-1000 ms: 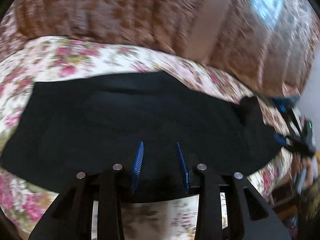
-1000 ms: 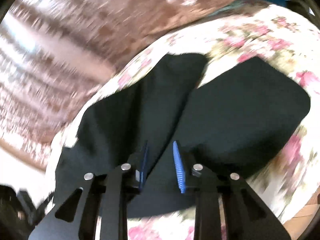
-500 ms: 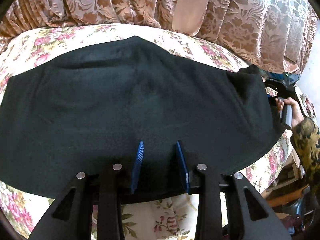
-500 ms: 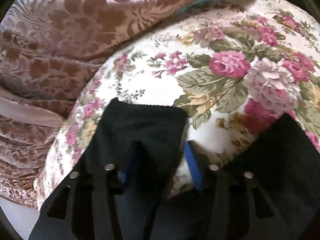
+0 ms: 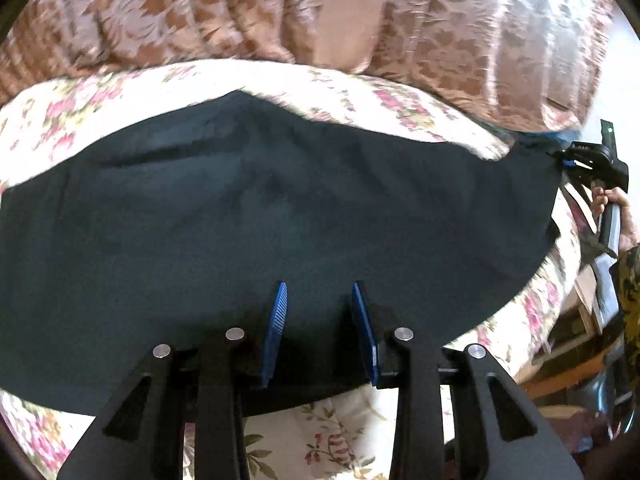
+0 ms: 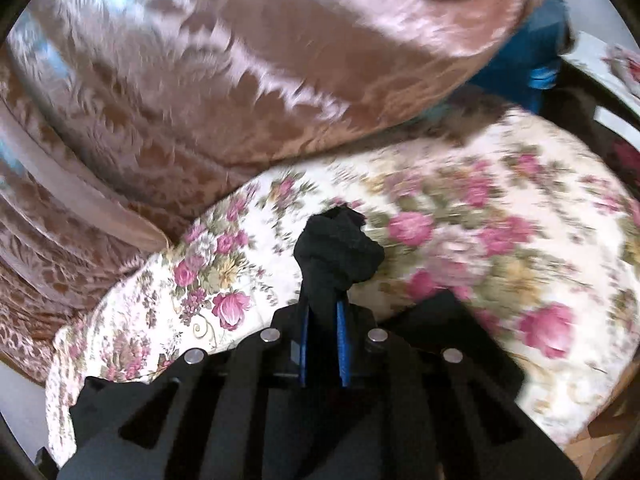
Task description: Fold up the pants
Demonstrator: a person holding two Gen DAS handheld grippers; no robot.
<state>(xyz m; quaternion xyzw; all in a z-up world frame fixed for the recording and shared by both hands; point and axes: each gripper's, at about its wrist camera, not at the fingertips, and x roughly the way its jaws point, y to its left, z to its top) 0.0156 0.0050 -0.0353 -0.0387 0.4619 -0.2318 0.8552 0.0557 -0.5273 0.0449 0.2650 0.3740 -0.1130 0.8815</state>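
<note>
The black pants lie spread flat on the floral bed cover and fill most of the left wrist view. My left gripper is open, its blue pads over the near edge of the pants with nothing between them. My right gripper is shut on a bunched end of the pants and holds it up off the cover. That gripper also shows at the far right of the left wrist view, at the pants' right corner.
Brown patterned curtains hang along the far side of the bed. A blue object sits beyond the bed's far corner. The bed's right edge drops to wooden furniture.
My right gripper has shut on the end of the pants leg and lifted it into a bunch. My left gripper has stayed open over the near edge.
</note>
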